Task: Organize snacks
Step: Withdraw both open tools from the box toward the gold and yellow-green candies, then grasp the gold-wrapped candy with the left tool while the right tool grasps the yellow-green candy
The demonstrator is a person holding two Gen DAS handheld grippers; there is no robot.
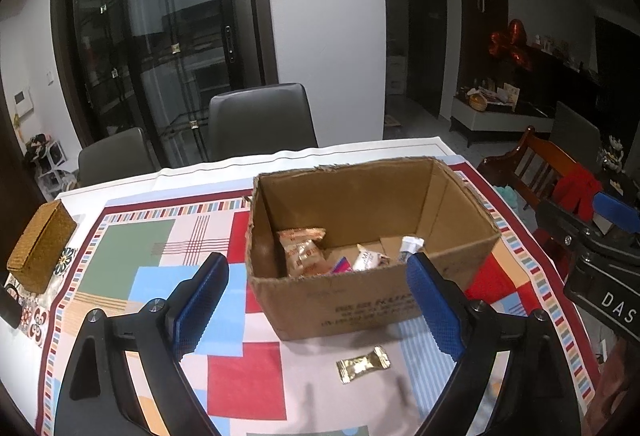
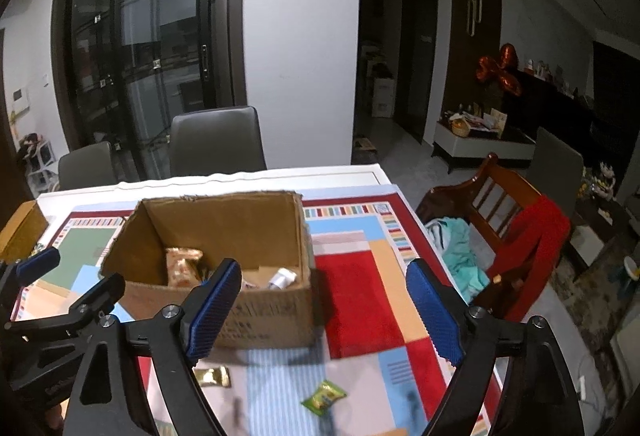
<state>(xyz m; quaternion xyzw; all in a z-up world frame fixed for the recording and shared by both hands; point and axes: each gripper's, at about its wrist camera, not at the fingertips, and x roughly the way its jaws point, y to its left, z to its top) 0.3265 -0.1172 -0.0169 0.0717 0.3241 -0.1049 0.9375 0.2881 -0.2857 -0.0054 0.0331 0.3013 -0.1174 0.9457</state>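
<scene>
1. A cardboard box [image 1: 372, 236] with its top open stands on a table [image 1: 280, 156] covered by a patchwork-patterned cloth [image 1: 132, 260] in red, blue, green and peach.
2. Inside the box lie several wrapped snacks: an orange-and-white packet [image 1: 304, 252] leaning against the left inner wall, a small white packet [image 1: 368, 258] near the middle of the floor, a pink-and-blue one [image 1: 340, 266] between them, and a white wrapper [image 1: 412, 246] towards the right.
3. On the cloth in front of the box, clear of its near wall, lies a gold-wrapped candy [image 1: 363, 363].
4. In the right wrist view a green-wrapped snack [image 2: 323, 396] lies on the cloth nearer the camera, to the right of the gold candy and apart from it.
5. The left gripper [image 1: 316, 304] hovers above the table with its blue-padded fingers spread wide; nothing is between them, and the near wall of the box shows in the gap.
6. The right gripper [image 2: 324, 308] is likewise spread wide and empty, positioned over the red patch of cloth just right of the box.
7. A woven straw box [image 1: 40, 246] sits at the table's left edge, well apart from the cardboard box.
8. Two grey upholstered chairs [image 1: 262, 120] stand at the far side of the table, and a wooden chair [image 2: 500, 220] with a red garment over its back stands to the right.
</scene>
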